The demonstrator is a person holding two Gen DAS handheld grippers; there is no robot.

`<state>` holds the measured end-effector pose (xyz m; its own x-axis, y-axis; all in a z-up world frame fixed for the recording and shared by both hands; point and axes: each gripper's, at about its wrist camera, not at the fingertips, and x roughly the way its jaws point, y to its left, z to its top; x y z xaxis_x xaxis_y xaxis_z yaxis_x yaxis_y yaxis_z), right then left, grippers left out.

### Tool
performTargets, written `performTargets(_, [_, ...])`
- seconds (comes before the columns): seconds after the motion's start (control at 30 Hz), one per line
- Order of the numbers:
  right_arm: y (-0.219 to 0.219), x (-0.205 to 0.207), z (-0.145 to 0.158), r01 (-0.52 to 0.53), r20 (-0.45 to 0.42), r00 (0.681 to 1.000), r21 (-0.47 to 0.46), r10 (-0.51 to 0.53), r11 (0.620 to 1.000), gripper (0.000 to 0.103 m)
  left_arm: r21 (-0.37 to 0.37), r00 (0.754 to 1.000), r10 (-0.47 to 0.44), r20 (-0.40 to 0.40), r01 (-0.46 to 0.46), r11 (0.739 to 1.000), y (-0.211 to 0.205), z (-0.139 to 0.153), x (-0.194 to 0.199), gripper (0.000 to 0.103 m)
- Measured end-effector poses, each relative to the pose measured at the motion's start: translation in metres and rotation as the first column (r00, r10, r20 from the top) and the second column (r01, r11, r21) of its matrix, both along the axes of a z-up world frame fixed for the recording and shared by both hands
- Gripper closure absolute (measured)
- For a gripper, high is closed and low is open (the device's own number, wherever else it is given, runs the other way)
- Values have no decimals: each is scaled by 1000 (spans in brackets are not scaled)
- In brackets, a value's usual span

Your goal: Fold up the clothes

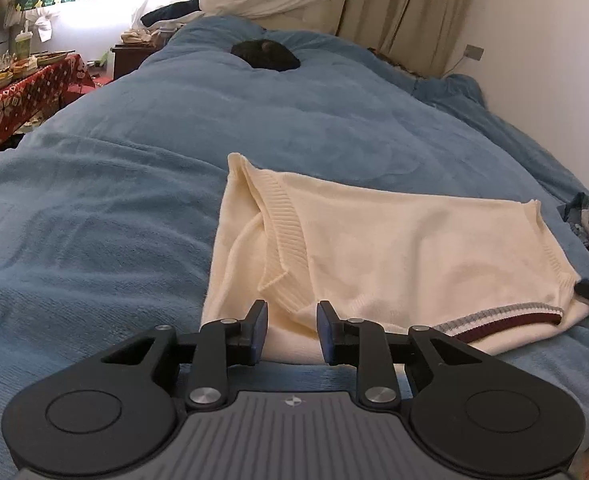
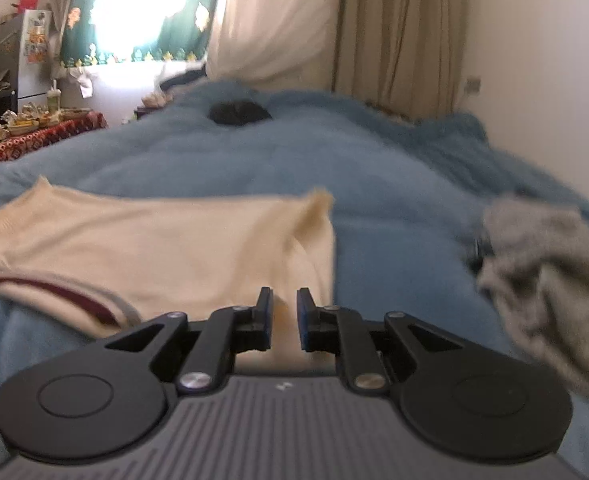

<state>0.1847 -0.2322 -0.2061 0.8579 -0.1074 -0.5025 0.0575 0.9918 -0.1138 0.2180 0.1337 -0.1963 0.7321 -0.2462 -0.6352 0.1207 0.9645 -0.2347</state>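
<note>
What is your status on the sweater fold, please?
Left gripper open, empty. Right gripper narrowly open, empty. Cream sweater folded on blue blanket. Grey garment alongside.

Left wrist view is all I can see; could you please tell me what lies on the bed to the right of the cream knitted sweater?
Observer: A crumpled grey garment, blurred, lies on the blue fleece blanket, apart from the sweater.
Operator: Thank you. Is the right tool holding anything?
Observer: No. The right tool has a narrow gap between its pads, with nothing pinched, near the sweater's right edge.
Operator: Is there anything beyond my left edge?
Observer: A white fridge covered in stickers stands behind the red patterned tablecloth.
</note>
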Motion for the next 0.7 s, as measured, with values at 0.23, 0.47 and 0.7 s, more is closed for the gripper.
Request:
performTargets(0.23, [-9, -14, -22, 6, -12, 1000, 20, -6, 1000, 93, 62, 1000, -15, -2, 15, 998, 1, 5, -6, 77])
performTargets(0.47, [-23, -36, -6, 42, -8, 999, 111, -41, 993, 85, 74, 1000, 0, 5, 0, 997, 10, 10, -14, 75])
performTargets(0.7, [-36, -59, 1, 75, -12, 997, 168, -74, 983, 74, 79, 1000, 6, -3, -6, 997, 19, 13, -24, 69])
